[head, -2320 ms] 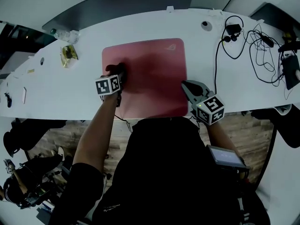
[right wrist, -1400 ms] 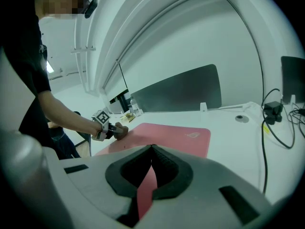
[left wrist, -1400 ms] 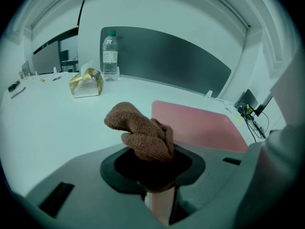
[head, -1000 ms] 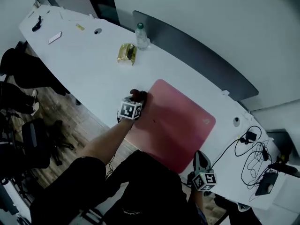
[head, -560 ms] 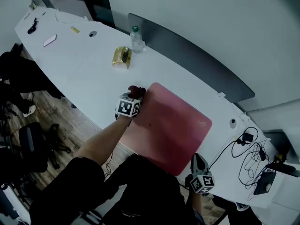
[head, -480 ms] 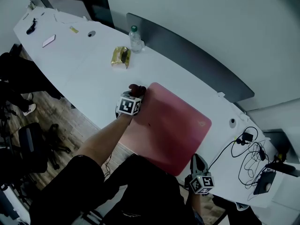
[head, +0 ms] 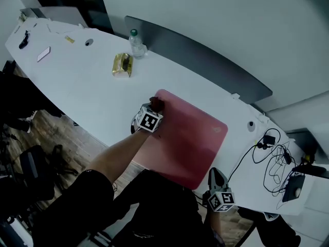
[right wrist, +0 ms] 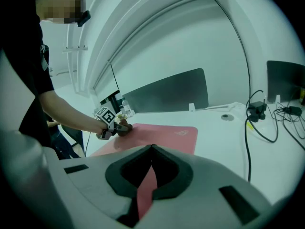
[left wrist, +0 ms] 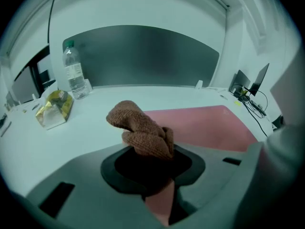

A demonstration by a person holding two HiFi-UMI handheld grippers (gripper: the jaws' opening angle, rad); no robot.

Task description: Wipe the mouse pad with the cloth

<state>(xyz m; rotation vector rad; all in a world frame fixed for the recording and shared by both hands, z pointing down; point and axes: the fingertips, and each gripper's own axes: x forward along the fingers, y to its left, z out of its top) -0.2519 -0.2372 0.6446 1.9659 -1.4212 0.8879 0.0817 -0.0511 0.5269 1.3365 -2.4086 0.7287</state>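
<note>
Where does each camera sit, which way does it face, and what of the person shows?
Head view: on the head, down at the mouse pad; torso, left arm, left gripper, right gripper show.
Left gripper view: on the left gripper, along jaws shut on the cloth, toward the bottle.
Right gripper view: on the right gripper, jaws shut, facing the left arm.
All share the mouse pad.

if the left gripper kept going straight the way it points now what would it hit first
Likely the bare white table just beyond the cloth the left gripper holds, then the dark grey panel at the far edge; its tilt is hard to judge.
</note>
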